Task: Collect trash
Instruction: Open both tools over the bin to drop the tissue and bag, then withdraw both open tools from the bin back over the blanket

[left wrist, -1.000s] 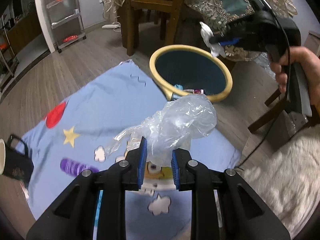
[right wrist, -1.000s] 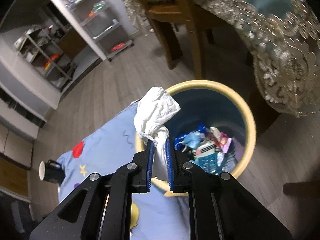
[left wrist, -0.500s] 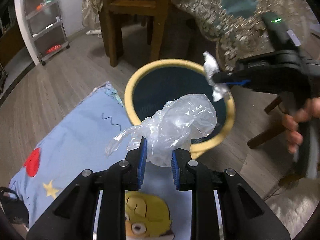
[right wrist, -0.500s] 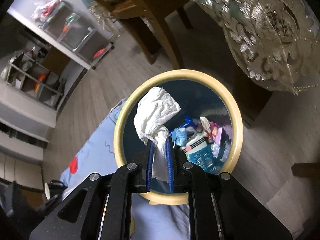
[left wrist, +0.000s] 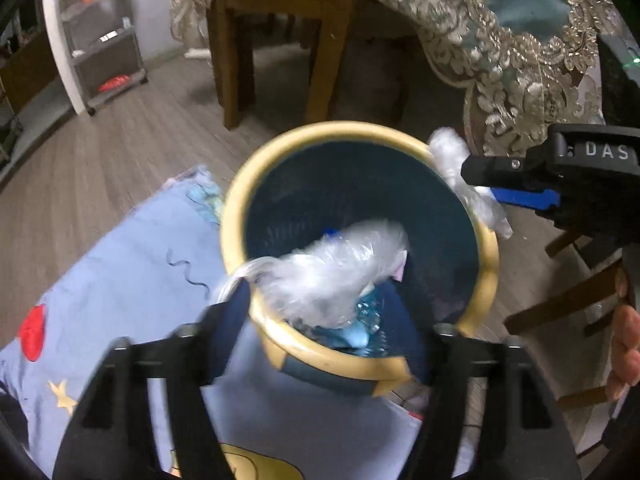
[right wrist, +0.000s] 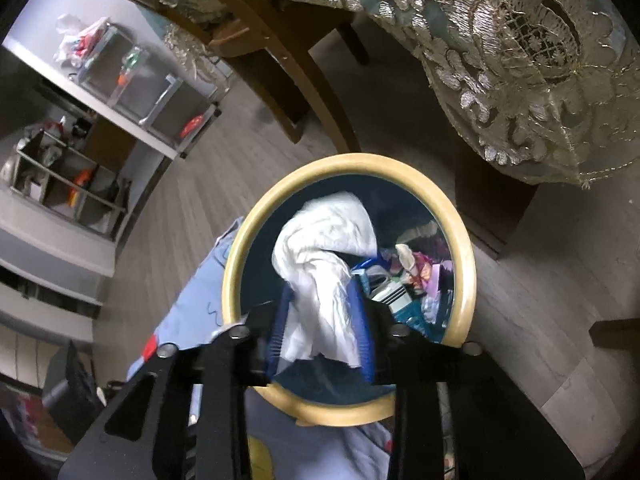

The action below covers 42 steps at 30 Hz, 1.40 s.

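On right gripper (left wrist: pixel 486 188) body by bin (left wrist: pixel 244 208): "DAS" lettering, rest cropped.

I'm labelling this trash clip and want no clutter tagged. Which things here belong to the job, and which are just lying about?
Part of the job:
- clear plastic bag, between the opening left gripper jaws
- white crumpled tissue, between the opening right gripper jaws
- yellow-rimmed bin

Just lying about:
- blue cartoon blanket
- wooden chair
- lace tablecloth
- shelf cart
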### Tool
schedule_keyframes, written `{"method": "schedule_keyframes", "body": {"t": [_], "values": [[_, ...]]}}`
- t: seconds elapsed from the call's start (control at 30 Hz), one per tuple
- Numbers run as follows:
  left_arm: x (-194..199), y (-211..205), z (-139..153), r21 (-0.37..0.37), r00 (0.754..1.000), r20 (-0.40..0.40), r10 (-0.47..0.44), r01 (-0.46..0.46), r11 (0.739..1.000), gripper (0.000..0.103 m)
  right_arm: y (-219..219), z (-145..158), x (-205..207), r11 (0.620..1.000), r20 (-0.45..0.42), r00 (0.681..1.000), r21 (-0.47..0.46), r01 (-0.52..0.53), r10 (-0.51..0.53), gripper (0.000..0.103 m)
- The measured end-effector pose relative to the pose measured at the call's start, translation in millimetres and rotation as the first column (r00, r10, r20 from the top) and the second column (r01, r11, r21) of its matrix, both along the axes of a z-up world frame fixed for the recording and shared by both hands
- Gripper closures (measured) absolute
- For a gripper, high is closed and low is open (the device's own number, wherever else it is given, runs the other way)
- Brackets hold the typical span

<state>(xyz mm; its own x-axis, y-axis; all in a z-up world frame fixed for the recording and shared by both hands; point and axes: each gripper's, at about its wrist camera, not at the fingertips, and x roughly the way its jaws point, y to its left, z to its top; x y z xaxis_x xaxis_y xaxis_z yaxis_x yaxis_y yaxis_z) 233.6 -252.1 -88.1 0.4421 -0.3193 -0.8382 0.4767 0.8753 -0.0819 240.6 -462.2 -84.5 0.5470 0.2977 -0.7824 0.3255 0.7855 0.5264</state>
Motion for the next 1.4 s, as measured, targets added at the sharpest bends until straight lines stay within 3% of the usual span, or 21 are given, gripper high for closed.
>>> {"method": "schedule_keyframes", "body": {"t": [0.27,0.43,0.67,0.9,1.07,1.4], "values": [[-9,29,13,-0.005,0.999,0.011,0.048,-0.048,0.999,0.025,5,2,0,1.000,-0.003,1.000,-0.006,-0.006,0.006,0.040],[-33,56,30,0.042,0.997,0.059,0.052,-0.055,0.998,0.020,17,12,3,0.998,0.012,0.999,-0.033,-0.045,0.046,0.026],[-78,114,63,0.076,0.989,0.111,0.101,-0.110,0.991,0.014,49,35,-7,0.990,0.048,0.991,-0.073,-0.123,0.127,0.013],[-127,182,95,0.108,0.975,0.154,0.158,-0.175,0.979,0.013,97,68,-29,0.965,0.117,0.966,-0.151,-0.214,0.232,0.010],[-160,224,106,0.077,0.963,0.152,0.224,-0.237,0.968,0.012,133,81,-45,0.941,0.140,0.941,-0.193,-0.279,0.308,0.010],[-197,278,89,0.044,0.936,0.118,0.331,-0.338,0.940,0.012,199,85,-75,0.894,0.136,0.899,-0.238,-0.379,0.417,0.009]]}}
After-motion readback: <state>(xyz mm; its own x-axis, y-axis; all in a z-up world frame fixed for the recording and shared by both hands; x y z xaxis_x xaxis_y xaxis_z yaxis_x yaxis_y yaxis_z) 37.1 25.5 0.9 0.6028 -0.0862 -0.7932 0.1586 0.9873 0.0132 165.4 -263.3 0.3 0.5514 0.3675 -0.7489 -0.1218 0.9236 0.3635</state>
